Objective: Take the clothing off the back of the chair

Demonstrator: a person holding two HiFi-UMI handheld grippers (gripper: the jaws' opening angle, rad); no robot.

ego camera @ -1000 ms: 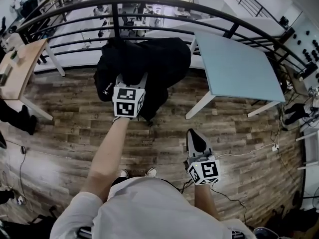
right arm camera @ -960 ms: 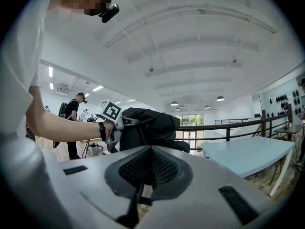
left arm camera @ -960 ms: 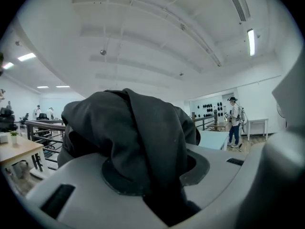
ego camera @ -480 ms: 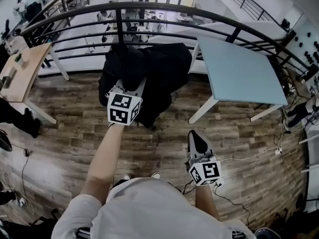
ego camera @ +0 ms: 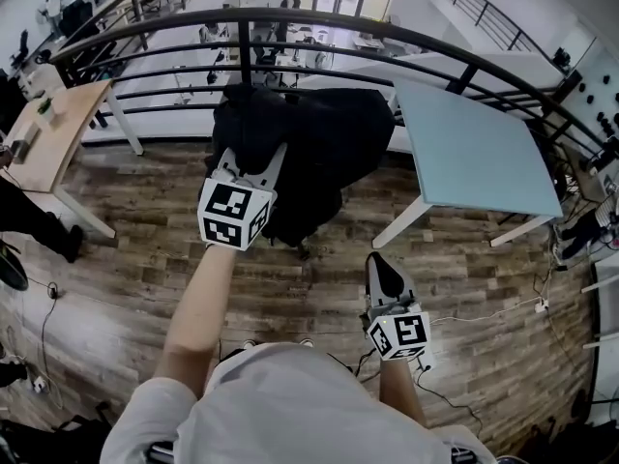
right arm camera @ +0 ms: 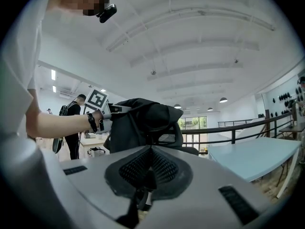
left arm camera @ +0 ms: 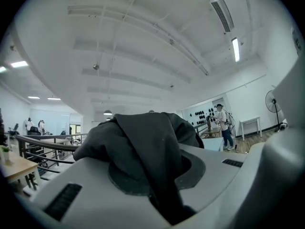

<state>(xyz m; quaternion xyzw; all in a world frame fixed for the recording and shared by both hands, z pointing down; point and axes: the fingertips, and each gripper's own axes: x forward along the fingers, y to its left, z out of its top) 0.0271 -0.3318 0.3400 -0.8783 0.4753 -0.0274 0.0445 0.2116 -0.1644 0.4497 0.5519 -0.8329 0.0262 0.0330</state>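
Observation:
A black piece of clothing (ego camera: 324, 143) hangs bunched over the back of an office chair (right arm camera: 167, 138) by the railing. My left gripper (ego camera: 254, 155) reaches into its left side and is shut on a fold of the dark cloth (left arm camera: 143, 147). That fold fills the space between the jaws of the left gripper (left arm camera: 164, 192) in its own view. The right gripper view shows the left gripper (right arm camera: 113, 111) raised at the garment (right arm camera: 138, 120) near the chair's top. My right gripper (ego camera: 379, 261) hangs back over the floor, shut, with nothing in the right gripper (right arm camera: 143, 187).
A black curved railing (ego camera: 387, 32) runs behind the chair. A pale blue table (ego camera: 474, 143) stands close on its right, a wooden table (ego camera: 48, 129) at far left. Cables (ego camera: 474, 309) lie on the wood floor. A person (left arm camera: 222, 126) stands far off.
My left gripper has risen with the cloth pinched in it, and the garment's left side has lifted off the chair back. The right gripper has barely shifted.

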